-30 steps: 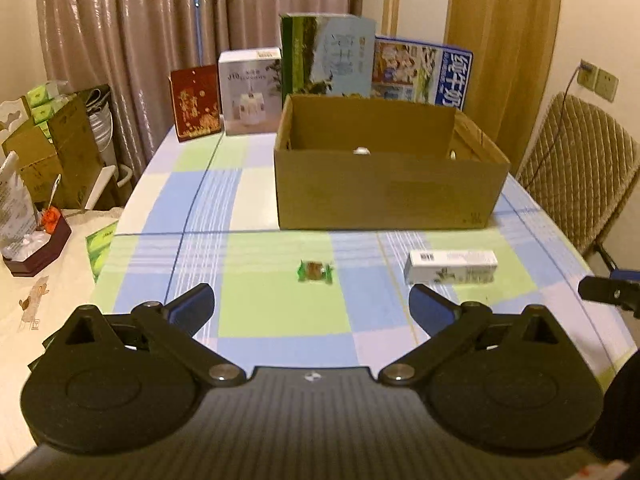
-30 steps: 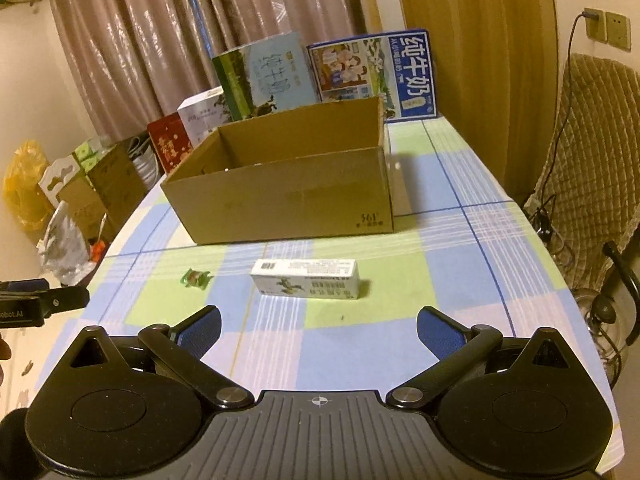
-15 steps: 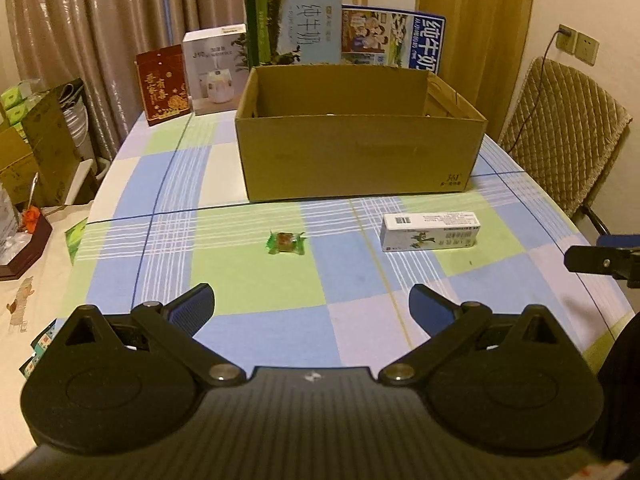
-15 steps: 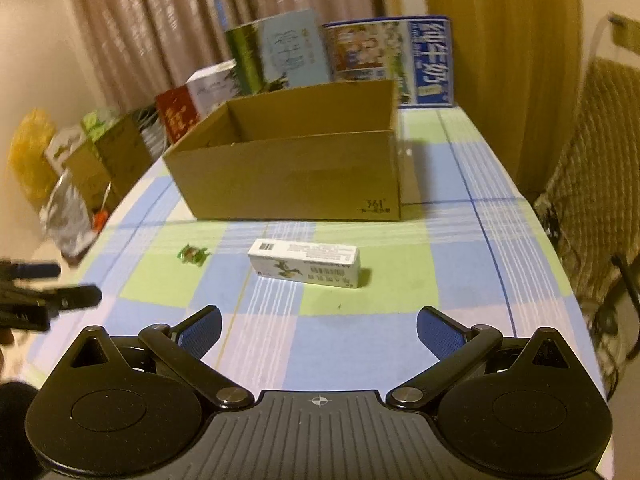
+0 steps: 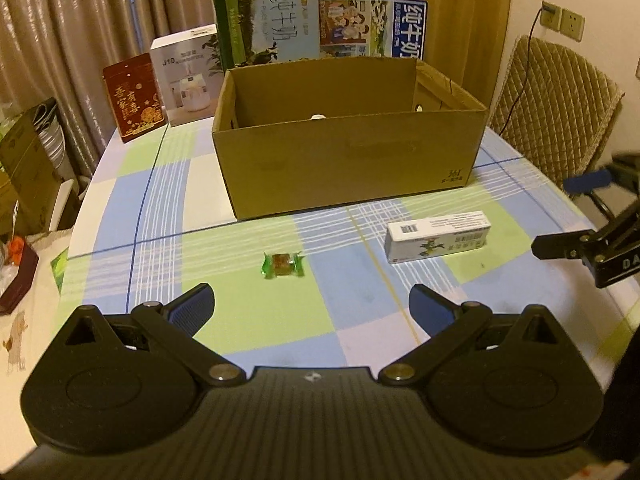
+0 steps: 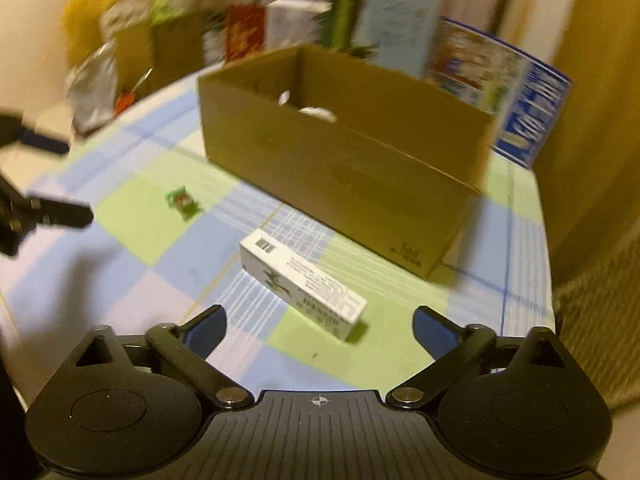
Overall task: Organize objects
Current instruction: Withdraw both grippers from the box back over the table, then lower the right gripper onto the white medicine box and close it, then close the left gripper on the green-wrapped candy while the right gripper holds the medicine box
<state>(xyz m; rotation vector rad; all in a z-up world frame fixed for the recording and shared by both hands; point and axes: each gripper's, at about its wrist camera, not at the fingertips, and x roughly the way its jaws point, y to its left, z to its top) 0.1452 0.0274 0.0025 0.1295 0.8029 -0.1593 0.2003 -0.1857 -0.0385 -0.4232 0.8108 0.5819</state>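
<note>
Right gripper (image 6: pixel 318 326) rolled, tilted down, jaws wide and lately narrowing, nothing gripped; white carton (image 6: pixel 302 284) lies at 12 o'clock. Left gripper (image 5: pixel 310 306) wide, empty; candy (image 5: pixel 282 264) at 11 o'clock.

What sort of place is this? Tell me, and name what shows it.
Most likely a home dining room: a table under a checked tablecloth, a padded chair beside it, drawn curtains behind, and milk cartons stacked at the far edge.
</note>
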